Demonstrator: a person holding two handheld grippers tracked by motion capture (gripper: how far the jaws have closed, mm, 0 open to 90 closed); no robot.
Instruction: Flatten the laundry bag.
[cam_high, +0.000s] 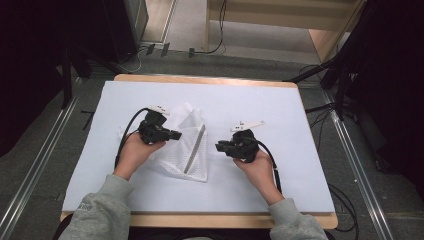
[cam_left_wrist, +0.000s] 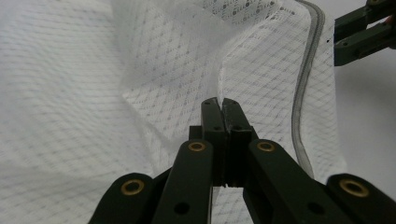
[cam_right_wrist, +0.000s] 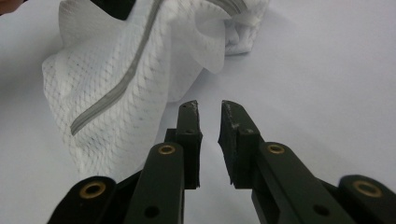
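Observation:
A white mesh bag (cam_high: 172, 159) (cam_right_wrist: 93, 51) with a grey zipper (cam_high: 195, 149) (cam_left_wrist: 306, 79) (cam_right_wrist: 116, 84) lies crumpled on the white table cover (cam_high: 260, 105), left of centre. My left gripper (cam_high: 177, 134) (cam_left_wrist: 219, 101) rests on the bag's upper left part, its jaws pressed together on a raised fold of the mesh (cam_left_wrist: 140, 70). My right gripper (cam_high: 218, 146) (cam_right_wrist: 208, 106) hovers low over the bare cover just right of the bag, jaws slightly parted with nothing between them. The right gripper's tips (cam_left_wrist: 362, 32) face the zipper edge from a short distance.
The cover lies on a wooden table (cam_high: 200, 79) whose edges show at front and back. Cables (cam_high: 320, 107) and dark stand legs (cam_high: 345, 75) sit on the floor to the right, metal rails (cam_high: 35, 170) run at the left, and a wooden unit (cam_high: 320, 35) stands behind.

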